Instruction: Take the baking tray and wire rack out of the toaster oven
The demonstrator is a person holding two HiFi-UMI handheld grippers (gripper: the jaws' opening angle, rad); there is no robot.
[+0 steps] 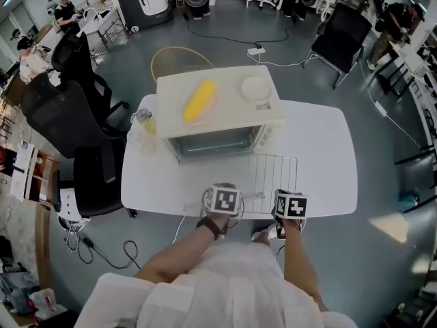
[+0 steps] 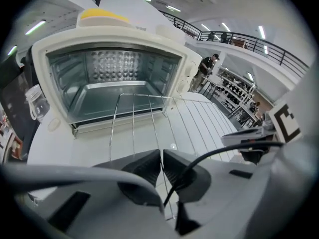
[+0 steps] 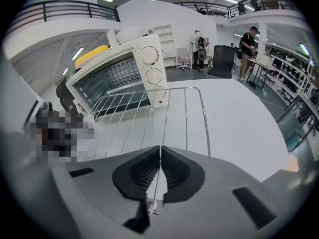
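Wire rack point(image 1: 274, 180): out of the oven, above the white table point(image 1: 324, 152), at 5 o'clock from the toaster oven point(image 1: 212, 111) in the head view.
Left gripper point(image 2: 161, 156): pads pressed together on one thin wire at the rack's near edge.
Right gripper point(image 3: 160, 156): pads likewise pinching a wire of the rack, at 3 o'clock from the left one.
Baking tray point(image 2: 114, 96): inside the open oven cavity; only the left gripper view shows it clearly.
Head view only: a yellow item point(image 1: 199, 100) and a white bowl point(image 1: 255, 89) on the oven's top, and a jar point(image 1: 143, 118) at the oven's 9 o'clock.
Hard to tell: whether the rack touches the table; in the head view the marker cubes hide the jaws.
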